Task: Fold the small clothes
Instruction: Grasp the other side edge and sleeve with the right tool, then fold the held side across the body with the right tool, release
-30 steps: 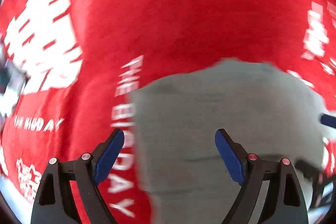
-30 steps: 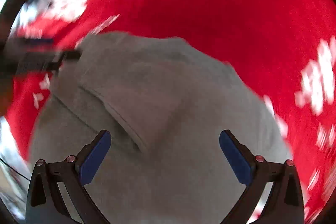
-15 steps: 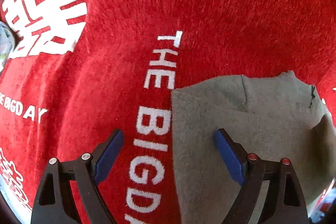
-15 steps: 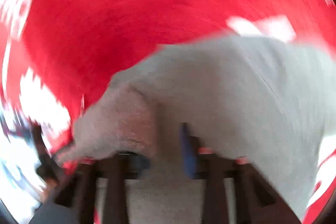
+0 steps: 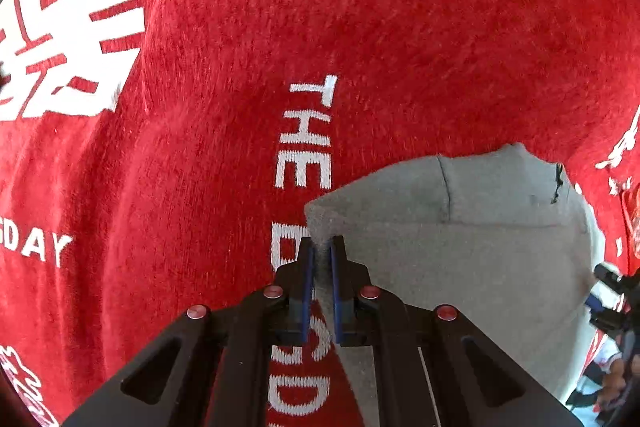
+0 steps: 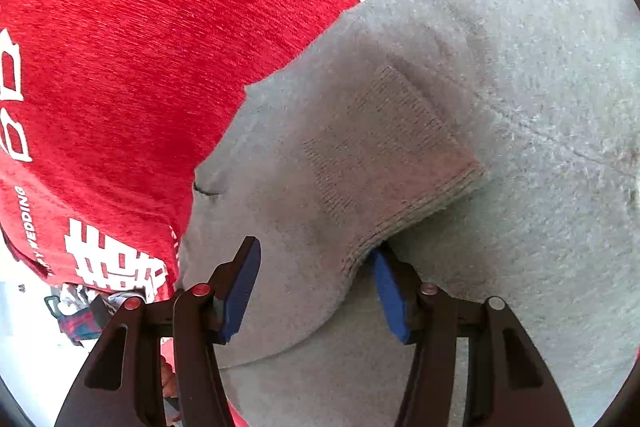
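Our left tongs (image 5: 321, 259) pinch the grey garment's (image 5: 460, 251) edge on the red cloth (image 5: 360, 27); our right tongs (image 6: 316, 281), just closing, straddle its ribbed cuff (image 6: 384, 163), pads clear of it.

Left wrist view: looking steeply down along the left gripper (image 5: 320, 259), really close over the red cloth (image 5: 360, 27). Right wrist view: tilted down too, along the right gripper (image 6: 316, 267), practically on top of the grey garment (image 6: 500, 187). Both share that garment (image 5: 460, 247) and the cloth (image 6: 140, 27).
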